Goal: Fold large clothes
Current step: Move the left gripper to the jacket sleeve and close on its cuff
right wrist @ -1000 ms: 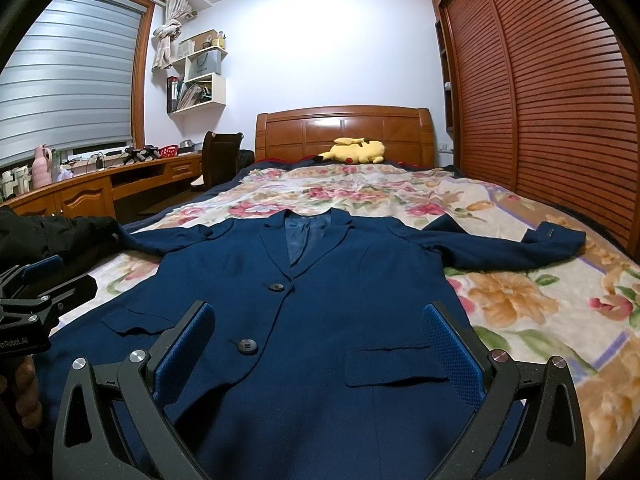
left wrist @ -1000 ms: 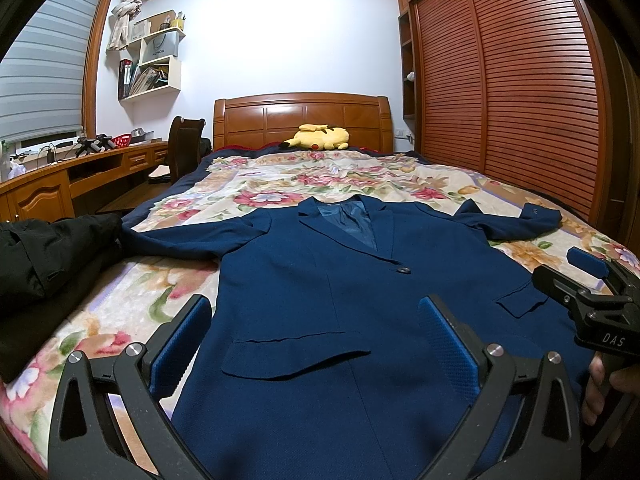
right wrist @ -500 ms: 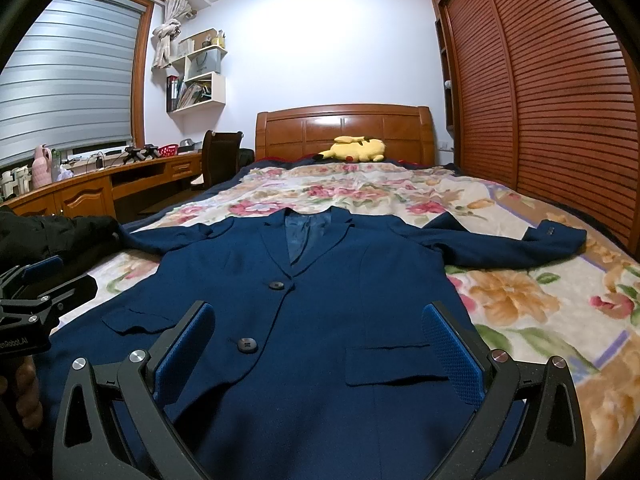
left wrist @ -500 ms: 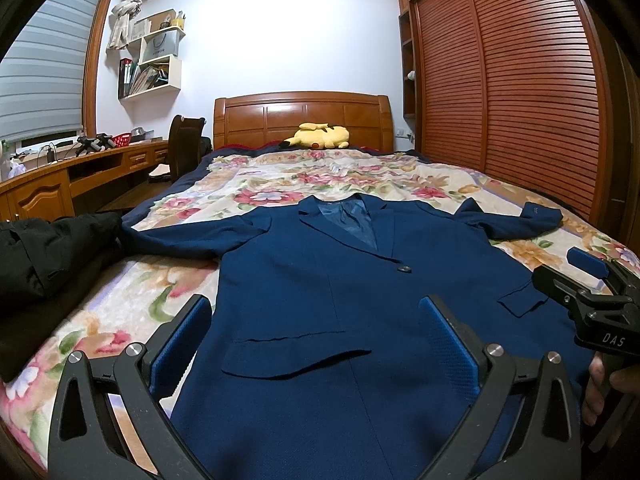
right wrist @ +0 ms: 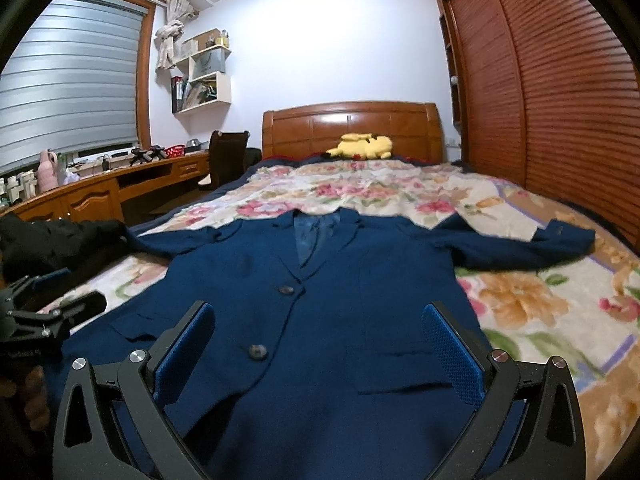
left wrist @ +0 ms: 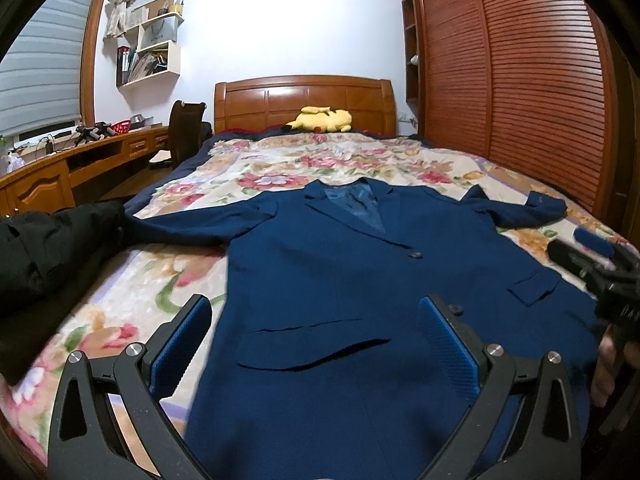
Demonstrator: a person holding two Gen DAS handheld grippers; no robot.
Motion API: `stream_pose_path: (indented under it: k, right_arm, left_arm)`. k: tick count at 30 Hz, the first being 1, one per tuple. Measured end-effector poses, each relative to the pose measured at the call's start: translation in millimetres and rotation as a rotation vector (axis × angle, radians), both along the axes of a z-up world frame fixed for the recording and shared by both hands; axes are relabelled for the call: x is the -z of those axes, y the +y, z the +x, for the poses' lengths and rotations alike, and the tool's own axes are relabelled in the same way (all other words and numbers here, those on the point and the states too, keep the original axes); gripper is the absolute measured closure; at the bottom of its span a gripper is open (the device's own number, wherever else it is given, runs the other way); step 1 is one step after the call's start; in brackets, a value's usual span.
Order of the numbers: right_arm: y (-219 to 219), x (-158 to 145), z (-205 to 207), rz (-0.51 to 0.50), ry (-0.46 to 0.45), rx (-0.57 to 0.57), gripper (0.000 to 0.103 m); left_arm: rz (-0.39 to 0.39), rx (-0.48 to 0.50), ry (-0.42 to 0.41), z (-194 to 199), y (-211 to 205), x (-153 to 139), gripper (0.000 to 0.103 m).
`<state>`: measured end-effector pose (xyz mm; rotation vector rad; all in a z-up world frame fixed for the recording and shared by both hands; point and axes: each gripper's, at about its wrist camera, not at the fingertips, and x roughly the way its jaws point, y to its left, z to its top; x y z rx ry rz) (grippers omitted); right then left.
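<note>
The left gripper [left wrist: 314,334] hangs low over the hem end of the garment with its jaws spread wide and nothing between them; the right gripper [right wrist: 318,340] does the same alongside it, jaws wide and empty. No fold looks begun, so the step in hand is probably the first approach to an edge. To do it well, each pair of jaws should come down on a side edge of the cloth rather than the middle, pinch through both front and back layers, and the two should lift and carry together so the panel turns over flat instead of dragging into ridges. The sleeves likely want bringing in across the chest before the body is doubled.

Directly beneath and ahead of both jaws lies the navy blue woven suit jacket [left wrist: 340,280], face up and spread flat on the floral-patterned bedspread [right wrist: 520,304]. Its front is closed, with two dark buttons [right wrist: 286,289] ahead of the right jaws and flapped pockets either side. Beyond them the lapels open onto a shinier blue lining at the collar. Both sleeves reach outward, one toward a black padded garment [left wrist: 48,240] left of the left jaws, the other toward the slatted wooden wardrobe side. Farthest off, a yellow plush toy [left wrist: 322,119] rests against the wooden headboard [right wrist: 352,128].
</note>
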<state>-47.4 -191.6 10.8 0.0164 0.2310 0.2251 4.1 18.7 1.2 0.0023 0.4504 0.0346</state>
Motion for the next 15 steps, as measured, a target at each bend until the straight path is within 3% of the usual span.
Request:
stream_pose_path:
  k: [15]
  right_arm:
    - [28.0,-26.1,26.4,-0.050,0.015,-0.125,0.000]
  left_arm:
    - [0.056,-0.088,0.069,31.3,69.1,-19.8,0.000]
